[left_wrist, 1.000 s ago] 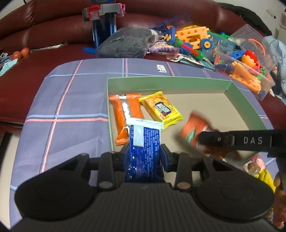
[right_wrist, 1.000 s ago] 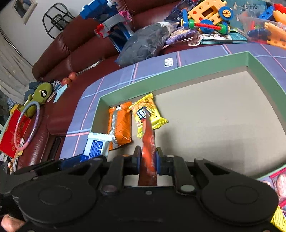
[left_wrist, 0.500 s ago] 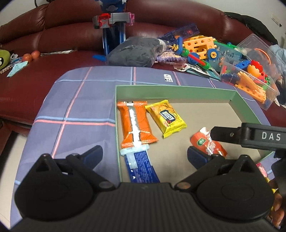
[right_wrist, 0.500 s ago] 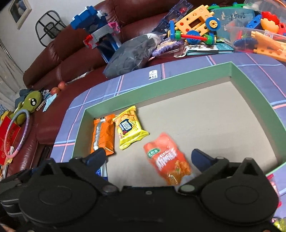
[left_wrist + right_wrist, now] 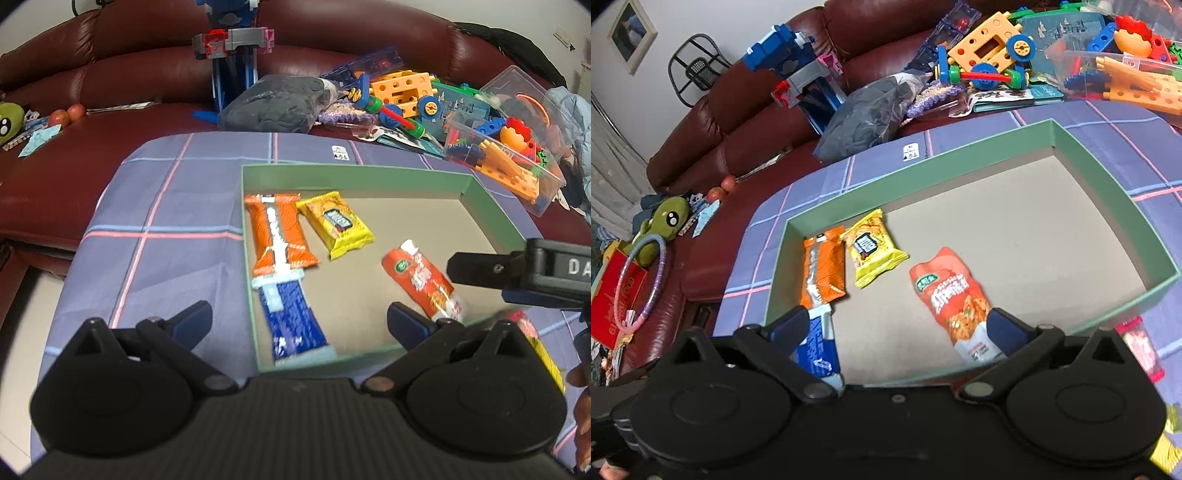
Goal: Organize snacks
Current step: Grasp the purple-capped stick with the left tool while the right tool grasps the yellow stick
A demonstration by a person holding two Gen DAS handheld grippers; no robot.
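A green-walled box with a beige floor sits on a plaid cloth. In it lie an orange packet, a yellow packet, a blue packet by the left wall and a red-orange packet. My left gripper hovers open over the box's near edge, above the blue packet and clear of it. My right gripper is open too, nothing pressed between its pads. The red-orange packet lies flat just ahead of its right finger, the blue packet by its left finger.
More packets lie on the cloth right of the box. Behind it on the maroon sofa are a dark bag, a blue toy tower and a clear bin of toys. One right gripper finger crosses the left wrist view.
Both grippers opened wide and drew back. The left one let go of the blue packet, the right one of the red-orange packet; both packets now lie in the box.
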